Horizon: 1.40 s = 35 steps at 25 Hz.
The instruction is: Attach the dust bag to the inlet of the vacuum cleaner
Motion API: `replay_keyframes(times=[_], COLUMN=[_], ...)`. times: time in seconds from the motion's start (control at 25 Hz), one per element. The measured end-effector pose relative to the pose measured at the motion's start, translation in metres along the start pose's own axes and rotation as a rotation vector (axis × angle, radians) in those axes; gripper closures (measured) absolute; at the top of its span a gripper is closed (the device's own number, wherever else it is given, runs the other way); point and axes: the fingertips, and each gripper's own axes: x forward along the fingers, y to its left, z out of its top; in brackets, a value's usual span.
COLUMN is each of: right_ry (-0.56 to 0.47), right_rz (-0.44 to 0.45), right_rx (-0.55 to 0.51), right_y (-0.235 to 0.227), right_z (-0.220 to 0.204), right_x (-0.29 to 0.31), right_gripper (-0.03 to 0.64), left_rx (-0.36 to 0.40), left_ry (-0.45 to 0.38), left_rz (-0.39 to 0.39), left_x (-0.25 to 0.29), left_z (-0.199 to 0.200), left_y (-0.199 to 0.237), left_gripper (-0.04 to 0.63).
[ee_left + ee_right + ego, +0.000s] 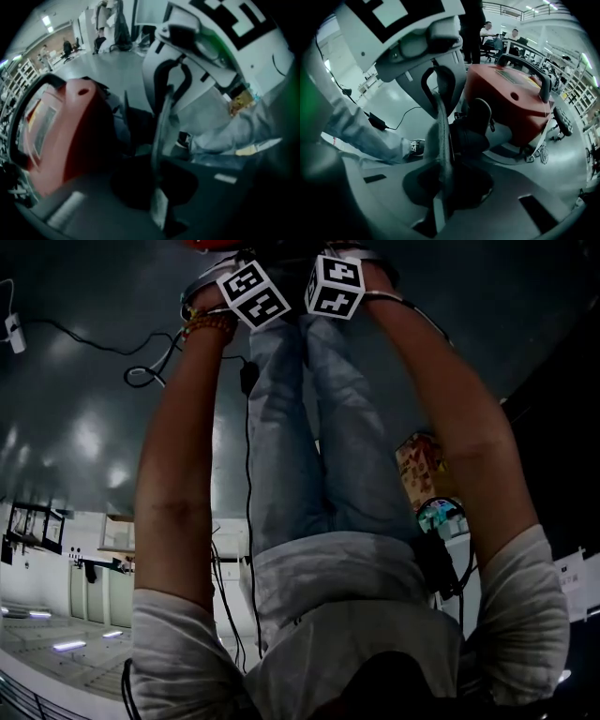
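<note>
A red vacuum cleaner [511,98] with a black handle [543,79] stands on the grey floor, and it fills the left of the left gripper view [61,136]. The dust bag shows only as a thin grey sheet seen edge-on [161,136] [442,136]. It stands upright between the two grippers, which face each other. My left gripper [157,187] is shut on one edge of it and my right gripper [440,187] is shut on the opposite edge. In the head view only their marker cubes show at the top, left [253,293] and right [335,285].
A person's jeans-clad legs [309,427] and a shoe [415,146] are close beside the grippers. A black cable with an adapter [377,121] lies on the floor. Dark vacuum parts [476,122] sit beside the red body. People sit at desks [487,33] far behind.
</note>
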Motion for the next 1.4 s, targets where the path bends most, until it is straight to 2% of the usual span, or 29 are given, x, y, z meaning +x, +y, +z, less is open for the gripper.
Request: replay_keyframes(times=[0.08, 0.28, 0.48, 0.6, 0.72, 0.96, 1.16, 1.32, 1.4], right_ry=[0.003, 0.014, 0.012, 0.019, 0.007, 0.031, 0.019, 0.021, 0.036], right_rz=[-0.001, 0.007, 0.016, -0.002, 0.005, 0.014, -0.012, -0.020, -0.027], right_rx=[0.000, -0.051, -0.018, -0.059, -0.052, -0.029, -0.052, -0.003, -0.017], right_y=[0.002, 0.000, 0.001, 0.005, 0.006, -0.001, -0.006, -0.023, -0.024], right_z=[-0.001, 0.003, -0.006, 0.002, 0.005, -0.006, 0.003, -0.008, -0.011], right_x=[0.000, -0.003, 0.004, -0.003, -0.004, 0.004, -0.011, -0.002, -0.003], right_gripper=[0.583, 0.583, 0.583, 0.583, 0.583, 0.583, 0.581, 0.581, 0.583], left_rx=[0.034, -0.045, 0.027, -0.007, -0.037, 0.025, -0.068, -0.022, -0.009], left_ry=[-0.002, 0.002, -0.006, -0.008, 0.002, -0.019, -0.031, -0.037, -0.046], left_rz=[0.002, -0.011, 0.010, 0.005, -0.004, 0.011, 0.014, 0.024, 0.038], left_x=[-0.003, 0.007, -0.006, 0.007, 0.017, -0.006, 0.014, -0.001, -0.004], left_z=[0.004, -0.003, 0.004, 0.000, -0.004, 0.006, 0.004, 0.013, 0.017], left_y=[0.006, -0.004, -0.004, 0.004, 0.001, 0.004, 0.009, 0.013, 0.018], left_gripper=[0.575, 0.580, 0.578, 0.575, 0.577, 0.577, 0.578, 0.581, 0.580])
